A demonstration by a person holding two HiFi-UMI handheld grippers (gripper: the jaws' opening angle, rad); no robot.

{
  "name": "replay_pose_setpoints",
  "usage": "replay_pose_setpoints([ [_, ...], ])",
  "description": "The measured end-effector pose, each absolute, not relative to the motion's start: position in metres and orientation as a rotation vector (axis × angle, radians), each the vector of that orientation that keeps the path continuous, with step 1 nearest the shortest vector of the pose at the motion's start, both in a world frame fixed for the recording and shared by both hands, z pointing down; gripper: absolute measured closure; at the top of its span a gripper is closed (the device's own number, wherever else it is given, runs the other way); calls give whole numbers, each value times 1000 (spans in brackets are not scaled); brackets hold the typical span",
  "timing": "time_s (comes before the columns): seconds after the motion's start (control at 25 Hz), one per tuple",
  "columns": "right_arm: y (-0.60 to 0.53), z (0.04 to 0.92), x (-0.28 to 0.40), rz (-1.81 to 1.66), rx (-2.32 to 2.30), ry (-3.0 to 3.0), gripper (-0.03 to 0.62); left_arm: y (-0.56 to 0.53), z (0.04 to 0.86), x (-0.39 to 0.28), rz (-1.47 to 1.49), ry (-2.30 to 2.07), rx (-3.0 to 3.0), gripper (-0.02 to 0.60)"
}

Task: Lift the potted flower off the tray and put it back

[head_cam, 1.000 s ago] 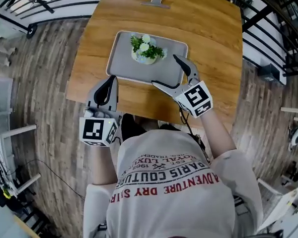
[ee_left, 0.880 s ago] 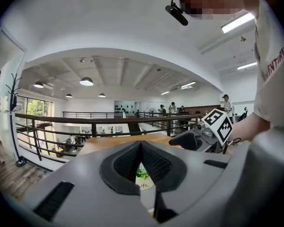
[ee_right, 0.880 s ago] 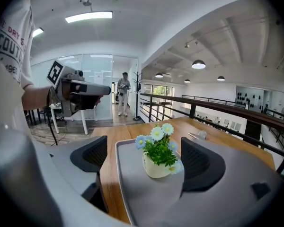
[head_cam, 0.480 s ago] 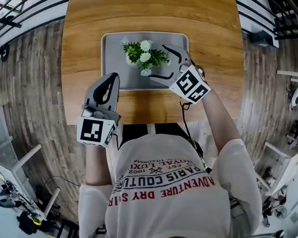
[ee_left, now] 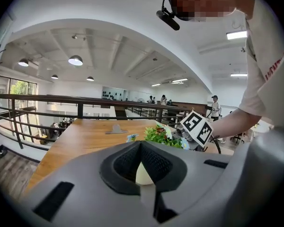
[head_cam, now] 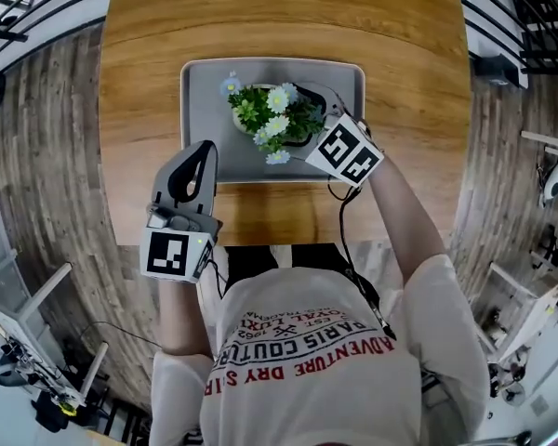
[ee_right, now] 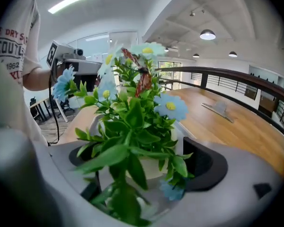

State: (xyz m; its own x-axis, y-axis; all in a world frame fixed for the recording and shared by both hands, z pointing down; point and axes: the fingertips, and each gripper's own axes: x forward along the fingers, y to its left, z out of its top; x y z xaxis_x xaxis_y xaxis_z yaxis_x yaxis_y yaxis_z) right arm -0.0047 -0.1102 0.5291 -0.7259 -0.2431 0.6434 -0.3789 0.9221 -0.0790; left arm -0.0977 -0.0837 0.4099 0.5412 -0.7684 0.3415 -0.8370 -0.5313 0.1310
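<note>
The potted flower (head_cam: 270, 114), green leaves with white and pale blue blooms in a white pot, stands on the grey tray (head_cam: 193, 110) on the wooden table. My right gripper (head_cam: 302, 119) reaches in from the right, its tips hidden under the foliage. In the right gripper view the white pot (ee_right: 146, 162) sits between the two black pads (ee_right: 208, 164), with a little room left on the left side, so the gripper (ee_right: 142, 163) is open. My left gripper (head_cam: 207, 145) is shut and empty, at the tray's near left corner. The flower (ee_left: 161, 135) shows beyond its closed jaws (ee_left: 141, 143).
The table (head_cam: 409, 82) has bare wood around the tray, and its near edge runs just in front of the person's body. A small metal clip (ee_right: 220, 109) lies at the far edge. Black railings and plank floor surround the table.
My right gripper has moved left over the tray, bringing its open jaws to either side of the pot. The left gripper has stayed shut by the tray's near left corner.
</note>
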Motion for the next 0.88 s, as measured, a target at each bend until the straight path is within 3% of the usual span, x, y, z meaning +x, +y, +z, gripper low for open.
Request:
replay_pose_setpoints([
  [0.88, -120, 525, -24, 299, 527, -2574, 109, -95, 416, -98, 353, -1382, 2515, 569],
])
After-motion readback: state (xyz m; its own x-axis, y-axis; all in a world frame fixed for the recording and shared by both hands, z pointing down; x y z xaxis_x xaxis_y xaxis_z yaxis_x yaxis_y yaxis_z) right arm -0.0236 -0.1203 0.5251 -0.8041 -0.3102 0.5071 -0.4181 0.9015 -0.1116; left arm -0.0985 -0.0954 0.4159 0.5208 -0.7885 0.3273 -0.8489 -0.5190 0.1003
